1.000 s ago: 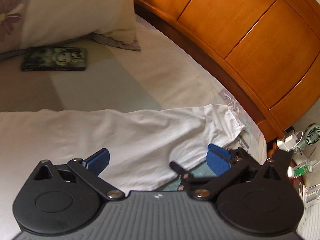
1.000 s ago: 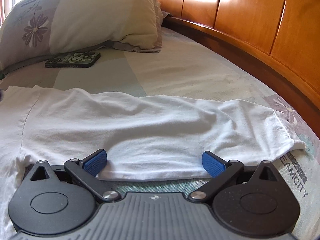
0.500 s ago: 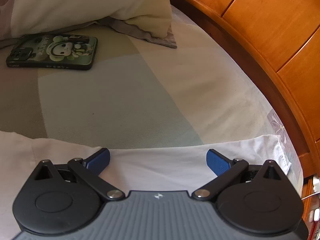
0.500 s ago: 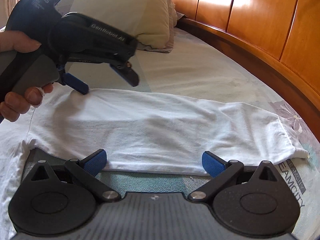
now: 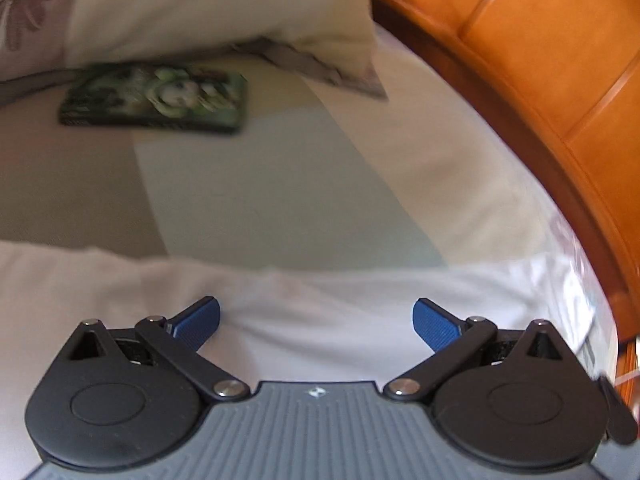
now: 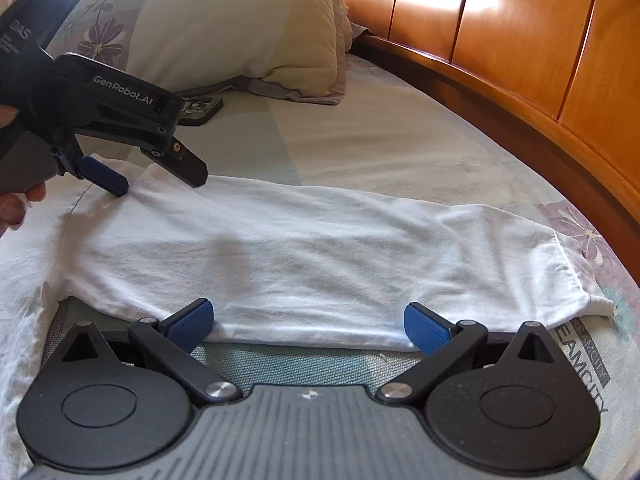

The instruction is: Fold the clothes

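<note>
A white garment [image 6: 304,248] lies flat across the bed, its long sleeve stretched right toward the headboard, cuff [image 6: 576,268] at the end. My right gripper [image 6: 310,322] is open at the sleeve's near edge, nothing between its blue pads. In the right wrist view my left gripper [image 6: 158,178] hovers open over the far edge of the sleeve near the shoulder seam, held by a hand [image 6: 16,200]. The left wrist view is blurred: my left gripper [image 5: 316,318] stands open above the white garment [image 5: 320,300].
A cream pillow [image 6: 224,28] with a flower print lies at the back, with a green phone in a cartoon case [image 5: 156,98] in front of it. The curved wooden headboard [image 6: 520,40] runs along the right. Striped bedsheet [image 6: 360,136] lies beyond the sleeve.
My left gripper swung from the cuff end toward the shoulder end of the sleeve and dropped close to its far edge. The right gripper stayed at the near edge.
</note>
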